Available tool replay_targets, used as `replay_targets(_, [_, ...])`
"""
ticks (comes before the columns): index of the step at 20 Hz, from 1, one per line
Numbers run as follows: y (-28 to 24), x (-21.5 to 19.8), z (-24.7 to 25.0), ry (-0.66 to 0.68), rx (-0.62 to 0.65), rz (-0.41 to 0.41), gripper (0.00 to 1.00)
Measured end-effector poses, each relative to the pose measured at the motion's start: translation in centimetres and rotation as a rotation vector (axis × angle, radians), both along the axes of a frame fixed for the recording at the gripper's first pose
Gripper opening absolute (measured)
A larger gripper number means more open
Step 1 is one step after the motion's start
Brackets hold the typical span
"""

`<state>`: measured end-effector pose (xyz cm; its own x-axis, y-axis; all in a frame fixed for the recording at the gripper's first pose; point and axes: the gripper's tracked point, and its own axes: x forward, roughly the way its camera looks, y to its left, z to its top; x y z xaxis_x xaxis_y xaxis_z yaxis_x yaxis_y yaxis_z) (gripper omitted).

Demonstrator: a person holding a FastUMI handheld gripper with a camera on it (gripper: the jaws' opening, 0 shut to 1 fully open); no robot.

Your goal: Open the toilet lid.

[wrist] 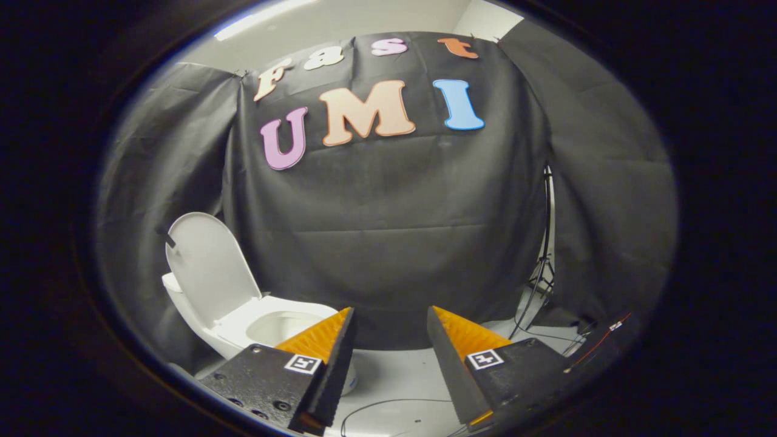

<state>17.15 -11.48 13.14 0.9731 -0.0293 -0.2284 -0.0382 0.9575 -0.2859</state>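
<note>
The claw [390, 318] sits at the bottom centre of the frame with its two fingers [331, 340] spread wide apart, holding nothing and touching nothing; a broad gap of bare floor and black cloth shows between them. Each finger carries a small square black-and-white marker [303, 363] on its upper face. In the lower left of the frame, beyond the left finger and partly hidden behind it, stands a white ceramic toilet [243, 328]. Its smooth white oval plastic lid [206, 267] is already raised, standing nearly upright and leaning back toward the black cloth wall [388, 243], so the open bowl [282, 326] shows just ahead of the left fingertip. At the right of the frame a thin black tripod stand [544, 255] rises against the cloth, with thin cables [388, 405] trailing over the pale white floor [400, 370].
</note>
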Motion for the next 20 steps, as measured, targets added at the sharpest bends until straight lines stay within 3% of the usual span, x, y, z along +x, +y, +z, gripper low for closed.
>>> replay_targets(3, [-1.4, -0.1, -0.6, 0.037, -0.01, -0.058, 0.72])
replay_targets(9, [-0.1, -1.2, -1.6, 0.088, 0.039, 0.014, 0.69])
replay_targets(20, [0.7, -3.0, 0.9, -0.041, 0.081, 0.077, 0.62])
